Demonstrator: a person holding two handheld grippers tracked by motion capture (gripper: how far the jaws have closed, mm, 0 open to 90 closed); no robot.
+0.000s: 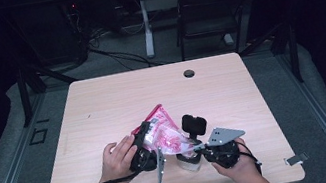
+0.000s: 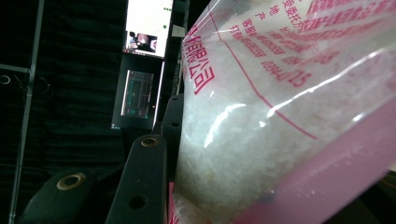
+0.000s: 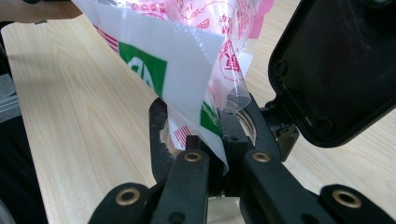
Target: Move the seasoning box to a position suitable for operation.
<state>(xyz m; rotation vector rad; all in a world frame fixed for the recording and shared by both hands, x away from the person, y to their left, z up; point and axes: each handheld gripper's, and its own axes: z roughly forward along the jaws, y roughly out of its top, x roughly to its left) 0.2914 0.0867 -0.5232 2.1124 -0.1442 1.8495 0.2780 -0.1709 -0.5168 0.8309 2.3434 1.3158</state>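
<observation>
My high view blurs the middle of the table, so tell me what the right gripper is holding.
Observer: The right gripper is shut on a corner of the bag, just above the jar.
Operator: Report the jar's lid.
Observer: The black lid is flipped open and stands to one side of the mouth.
Operator: Now give me the bag's contents.
Observer: White granules, seen through the clear film in the left gripper view.
</observation>
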